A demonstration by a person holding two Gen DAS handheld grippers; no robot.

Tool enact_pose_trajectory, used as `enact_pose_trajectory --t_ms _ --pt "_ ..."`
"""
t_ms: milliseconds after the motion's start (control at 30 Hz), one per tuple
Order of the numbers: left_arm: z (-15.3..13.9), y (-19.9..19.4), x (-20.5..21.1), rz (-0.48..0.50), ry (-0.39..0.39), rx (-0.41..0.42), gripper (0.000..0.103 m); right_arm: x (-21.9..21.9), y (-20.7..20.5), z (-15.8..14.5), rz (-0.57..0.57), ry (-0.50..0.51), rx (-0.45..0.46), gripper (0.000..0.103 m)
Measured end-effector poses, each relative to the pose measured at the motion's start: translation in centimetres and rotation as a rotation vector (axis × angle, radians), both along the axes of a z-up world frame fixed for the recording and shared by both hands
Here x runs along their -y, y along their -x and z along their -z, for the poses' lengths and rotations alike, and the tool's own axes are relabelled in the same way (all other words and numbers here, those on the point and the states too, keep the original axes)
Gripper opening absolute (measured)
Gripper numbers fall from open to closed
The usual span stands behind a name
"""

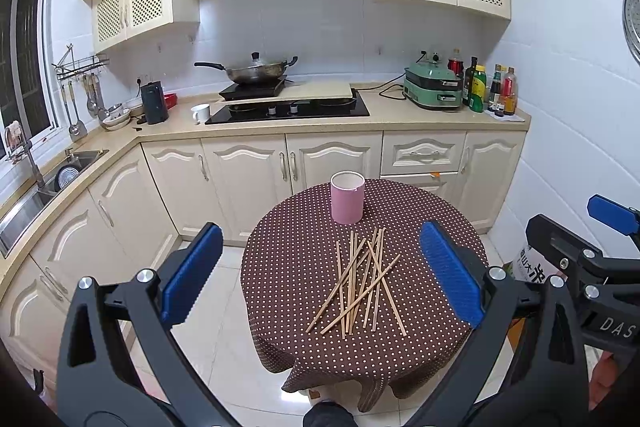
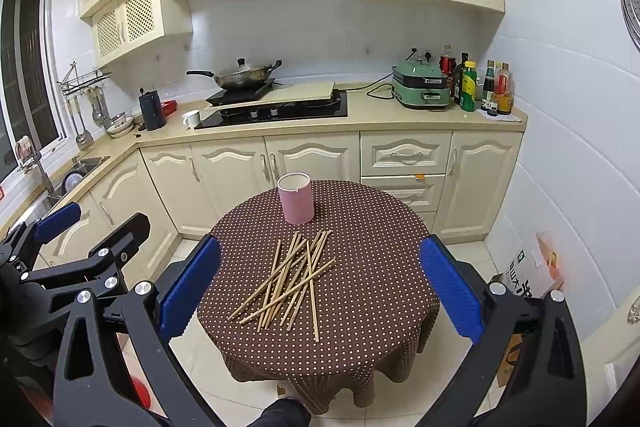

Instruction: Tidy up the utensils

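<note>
Bamboo chopsticks (image 1: 362, 285) are seen scattered in a crossed heap near the middle of the round bench (image 1: 296, 307), which is draped in a brown cloth with white dots. Behind them, close to the far edge of the bench, a pink cylindrical holder (image 1: 347, 197) is stood upright with its mouth open, apart from the heap. The left gripper (image 1: 320, 277) is held above the near edge with its blue pads spread wide and nothing between them. The right gripper (image 2: 320, 283) is likewise held released and empty over the near edge, beside the left one. Neither gripper is touching the chopsticks or the holder.
</note>
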State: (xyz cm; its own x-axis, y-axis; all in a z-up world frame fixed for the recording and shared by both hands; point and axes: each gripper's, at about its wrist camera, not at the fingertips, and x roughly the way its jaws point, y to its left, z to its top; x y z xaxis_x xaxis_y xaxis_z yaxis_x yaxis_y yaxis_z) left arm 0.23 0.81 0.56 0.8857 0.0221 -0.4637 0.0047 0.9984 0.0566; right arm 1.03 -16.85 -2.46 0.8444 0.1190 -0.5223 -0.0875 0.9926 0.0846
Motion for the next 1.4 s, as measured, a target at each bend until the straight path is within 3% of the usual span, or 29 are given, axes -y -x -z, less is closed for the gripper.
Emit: enact_pose_trajectory --t_ms 767,1400 --pt "-0.1 -0.8 -0.1 0.008 0.004 -0.009 0.097 -0.2 -0.9 -0.3 0.004 0.008 -0.013 0.096" --pt "2.5 -3.3 -0.2 0.012 0.018 -0.121 0.097 -0.2 -3.2 2.0 0.035 -0.035 -0.092 0.096"
